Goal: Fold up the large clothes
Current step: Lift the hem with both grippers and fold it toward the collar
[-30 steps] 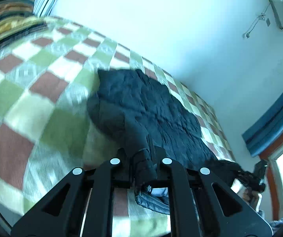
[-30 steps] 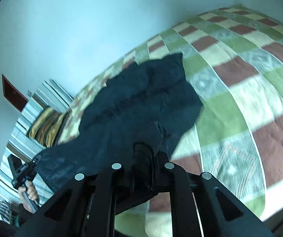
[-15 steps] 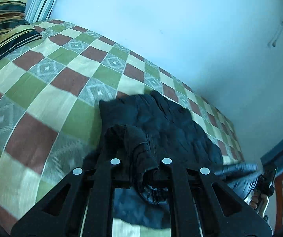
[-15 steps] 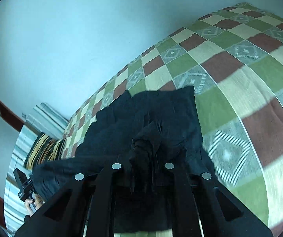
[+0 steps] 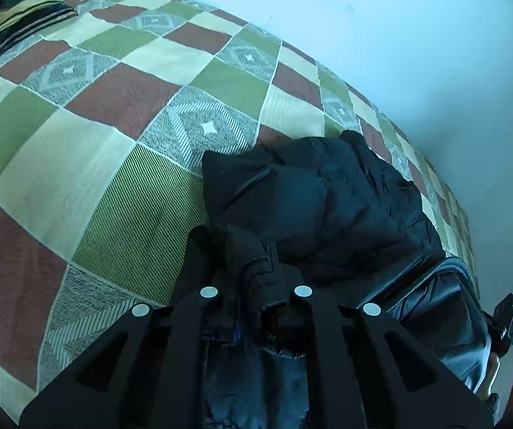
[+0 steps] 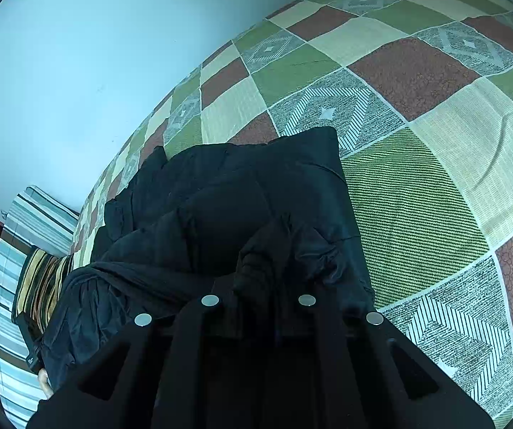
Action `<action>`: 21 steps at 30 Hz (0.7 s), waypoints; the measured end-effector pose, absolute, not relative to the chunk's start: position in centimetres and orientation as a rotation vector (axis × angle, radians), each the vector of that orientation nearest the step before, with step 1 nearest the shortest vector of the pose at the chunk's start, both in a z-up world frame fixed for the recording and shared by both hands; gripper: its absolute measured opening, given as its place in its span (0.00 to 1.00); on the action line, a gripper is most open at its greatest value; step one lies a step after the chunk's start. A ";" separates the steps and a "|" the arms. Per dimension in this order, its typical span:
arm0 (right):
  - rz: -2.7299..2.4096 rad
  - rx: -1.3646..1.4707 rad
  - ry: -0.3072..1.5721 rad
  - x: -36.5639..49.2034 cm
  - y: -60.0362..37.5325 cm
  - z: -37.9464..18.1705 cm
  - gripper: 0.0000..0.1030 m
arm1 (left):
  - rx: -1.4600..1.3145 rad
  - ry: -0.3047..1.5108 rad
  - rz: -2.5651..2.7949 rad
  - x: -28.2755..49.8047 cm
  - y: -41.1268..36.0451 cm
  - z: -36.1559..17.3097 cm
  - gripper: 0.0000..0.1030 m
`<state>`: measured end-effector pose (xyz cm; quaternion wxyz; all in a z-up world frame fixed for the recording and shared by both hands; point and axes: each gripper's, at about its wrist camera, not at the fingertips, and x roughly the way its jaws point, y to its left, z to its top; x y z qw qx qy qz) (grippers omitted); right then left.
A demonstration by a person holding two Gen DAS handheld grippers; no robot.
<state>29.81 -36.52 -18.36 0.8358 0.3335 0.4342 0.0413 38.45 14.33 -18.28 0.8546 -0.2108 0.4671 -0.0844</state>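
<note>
Both grippers are carrying the near edge of the black jacket (image 5: 328,207) forward over its own body, so much less of the garment is lying spread out beyond the jaws than a second ago.

Through the left wrist camera, the left gripper (image 5: 256,279) is pinching a bunched fold of jacket, its jaws pressed nearly together on the cloth. Beyond the jaws the rest of the jacket is lying in a thick heap on the checked bedspread (image 5: 113,164). Off to the right of the jaws, the right gripper (image 5: 503,321) is showing at the rim with a sheet of jacket hanging between the two tools.

Through the right wrist camera, that gripper (image 6: 260,286) is likewise clamping a wad of jacket (image 6: 238,193), with the folded body lying just ahead and bedspread (image 6: 417,193) to the right.

To fold well, both hands should probably be lowering level and together, laying the carried edge square on the far edge before releasing.

Fingertips are being buried in fabric in both views, so the exact grip point is hard to make out. Whether sleeves are tucked inside is hidden.
</note>
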 end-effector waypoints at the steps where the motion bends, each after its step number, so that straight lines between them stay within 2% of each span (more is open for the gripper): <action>1: 0.086 0.703 0.920 29.8 -36.5 -18.3 0.11 | -0.444 0.983 -0.180 38.5 14.3 -18.3 0.10; 4: 0.094 0.686 0.913 29.5 -36.4 -17.7 0.13 | -0.430 0.976 -0.198 38.3 14.4 -17.7 0.13; 7: 0.095 0.676 0.899 29.4 -36.3 -17.1 0.21 | -0.432 0.964 -0.221 38.0 14.7 -17.0 0.20; 10: 0.098 0.684 0.875 28.8 -36.5 -16.1 0.33 | -0.461 0.949 -0.243 37.5 15.3 -15.9 0.37; 12: 0.110 0.697 0.841 28.1 -36.8 -15.2 0.59 | -0.497 0.919 -0.264 37.0 15.9 -14.9 0.54; 13: 0.112 0.694 0.824 27.9 -36.8 -14.8 0.62 | -0.511 0.907 -0.269 36.8 16.1 -14.5 0.57; 15: 0.123 0.673 0.810 27.4 -36.7 -14.0 0.63 | -0.518 0.878 -0.258 36.4 16.6 -13.8 0.66; 21: 0.094 0.564 0.822 26.8 -36.5 -13.5 0.63 | -0.451 0.864 -0.252 35.6 17.9 -13.2 0.68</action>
